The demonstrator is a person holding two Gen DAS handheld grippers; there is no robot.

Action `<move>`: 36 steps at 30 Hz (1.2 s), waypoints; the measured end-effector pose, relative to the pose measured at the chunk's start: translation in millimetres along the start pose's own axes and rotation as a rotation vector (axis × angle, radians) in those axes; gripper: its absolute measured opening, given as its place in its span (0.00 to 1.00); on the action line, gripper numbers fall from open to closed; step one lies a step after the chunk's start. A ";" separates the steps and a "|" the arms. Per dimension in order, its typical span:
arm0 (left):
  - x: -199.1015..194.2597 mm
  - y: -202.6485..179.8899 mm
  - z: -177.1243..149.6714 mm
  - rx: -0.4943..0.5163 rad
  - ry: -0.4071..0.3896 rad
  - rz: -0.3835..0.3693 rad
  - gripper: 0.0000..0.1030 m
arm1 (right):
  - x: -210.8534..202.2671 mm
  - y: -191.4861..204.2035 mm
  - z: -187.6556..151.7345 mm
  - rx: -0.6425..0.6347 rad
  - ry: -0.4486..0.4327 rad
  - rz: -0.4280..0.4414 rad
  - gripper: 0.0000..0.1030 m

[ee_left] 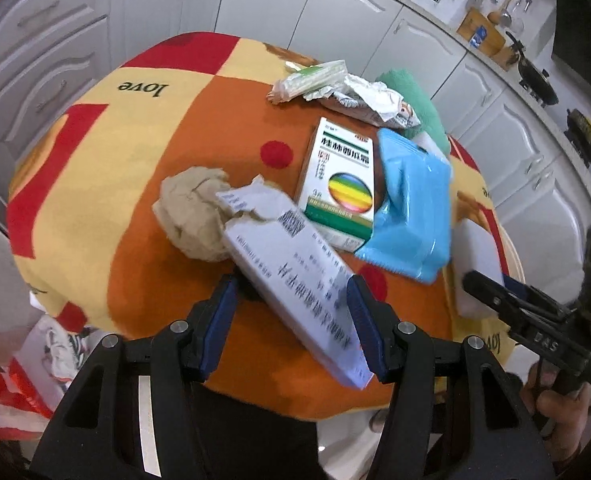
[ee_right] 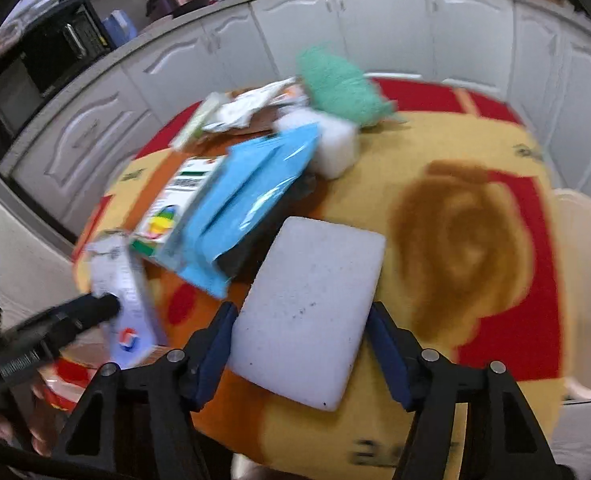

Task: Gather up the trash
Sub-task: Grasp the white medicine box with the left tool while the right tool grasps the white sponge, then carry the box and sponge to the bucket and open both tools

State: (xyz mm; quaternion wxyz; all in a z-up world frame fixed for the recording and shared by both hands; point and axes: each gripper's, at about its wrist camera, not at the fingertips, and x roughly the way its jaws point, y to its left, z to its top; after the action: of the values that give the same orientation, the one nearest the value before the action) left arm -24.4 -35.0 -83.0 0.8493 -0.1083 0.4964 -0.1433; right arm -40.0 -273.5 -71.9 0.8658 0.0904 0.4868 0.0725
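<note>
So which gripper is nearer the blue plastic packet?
Probably right. The right gripper straddles the white sponge lying against the blue plastic packet. The left gripper straddles a torn white box lying just short of it.

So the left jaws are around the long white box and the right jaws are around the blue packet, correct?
Not quite. The left gripper does have its jaws around the long white box, but the right wrist view shows the right gripper with its jaws around the white foam block. The blue packet lies further back on the table, untouched.
</note>
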 end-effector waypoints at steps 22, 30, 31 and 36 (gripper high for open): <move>-30.8 -37.3 17.0 0.176 -0.059 0.011 0.17 | -17.7 -36.9 0.3 0.107 -0.045 0.008 0.56; -29.4 -58.1 23.4 0.224 -0.056 -0.002 0.15 | -42.8 -35.8 3.3 0.099 -0.107 0.024 0.56; -28.6 -61.3 23.4 0.231 -0.054 -0.002 0.15 | -44.1 -36.2 3.1 0.100 -0.111 0.023 0.56; -26.7 -74.4 25.0 0.257 -0.054 -0.006 0.15 | -47.9 -39.6 1.7 0.105 -0.119 0.026 0.56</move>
State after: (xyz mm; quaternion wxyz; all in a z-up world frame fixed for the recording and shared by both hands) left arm -25.1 -94.3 -24.9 0.8688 -0.0039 0.4506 -0.2051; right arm -61.8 -322.4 -40.2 0.8862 0.1462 0.4364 0.0527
